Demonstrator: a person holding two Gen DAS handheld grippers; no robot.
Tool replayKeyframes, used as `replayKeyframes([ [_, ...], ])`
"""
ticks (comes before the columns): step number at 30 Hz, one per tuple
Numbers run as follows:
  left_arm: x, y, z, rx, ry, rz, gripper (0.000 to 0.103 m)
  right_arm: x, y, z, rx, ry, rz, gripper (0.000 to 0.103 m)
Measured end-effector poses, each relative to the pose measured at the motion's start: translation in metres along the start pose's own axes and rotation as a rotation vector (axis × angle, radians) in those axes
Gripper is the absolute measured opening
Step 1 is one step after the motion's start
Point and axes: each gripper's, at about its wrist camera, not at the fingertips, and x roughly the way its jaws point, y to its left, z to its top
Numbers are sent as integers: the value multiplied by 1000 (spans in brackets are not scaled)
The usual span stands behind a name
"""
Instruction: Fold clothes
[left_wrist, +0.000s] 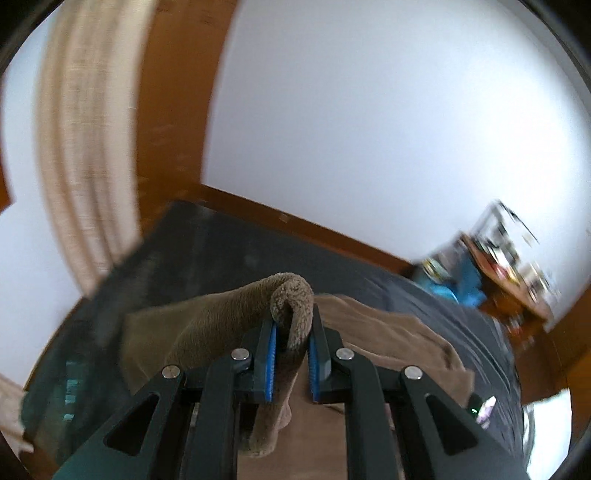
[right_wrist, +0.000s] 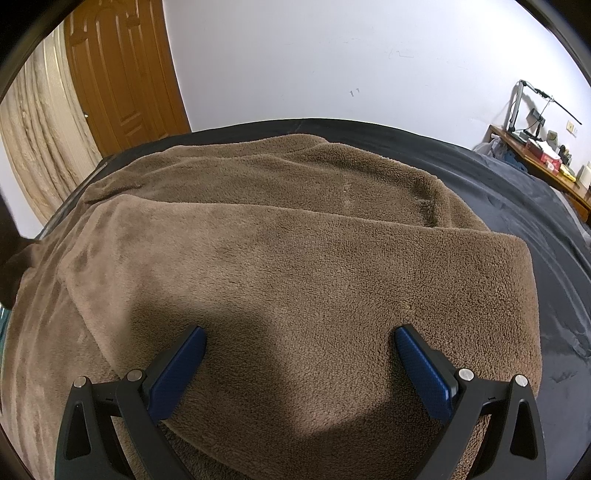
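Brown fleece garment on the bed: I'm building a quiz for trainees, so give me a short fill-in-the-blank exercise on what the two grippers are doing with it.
1. The left gripper is shut on a fold of the brown fleece garment, lifting it off the ____ bedsheet.
2. The right gripper has its jaws ____.
3. The pads on both grippers are coloured ____.

Missing words: dark; open; blue

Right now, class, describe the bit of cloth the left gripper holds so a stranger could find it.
Start at the dark bed, where a brown fleece garment lies. One edge is lifted, curling over the left gripper. It alone stands raised and pinched; the rest lies flat.
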Motion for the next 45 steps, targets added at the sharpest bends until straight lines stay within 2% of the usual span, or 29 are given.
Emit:
replayKeyframes([
  [7,74,-86,-21,103,130,-111,16,0,0,0,5,-3,9,103],
  [15,107,-154,-41,220,224,-239,16,-1,-1,0,13,-8,20,103],
  [19,118,-175,-57,257,272,-300,16,-3,-4,-1,27,-15,39,103],
  [21,126,-181,-65,273,319,-328,23,-3,-5,-1,32,-18,46,103],
  [22,130,-183,-70,280,343,-341,40,-4,-6,-1,34,-19,50,103],
  [23,131,-183,-73,281,355,-346,63,-4,-7,-2,35,-19,53,103],
  [25,129,-181,-77,280,344,-352,79,-4,-7,-2,30,-18,56,103],
  [30,114,-168,-72,256,307,-403,80,-6,-8,-3,22,-17,71,103],
  [34,107,-136,-73,191,275,-366,82,-11,-20,-3,66,-37,153,103],
  [36,103,-114,-75,148,262,-345,82,-15,-29,-2,110,-50,227,103],
  [42,99,-38,-96,-32,225,-271,82,-23,-56,-2,289,-84,530,103],
  [45,96,-11,-104,-97,191,-256,82,-19,-59,-3,339,-81,631,103],
])
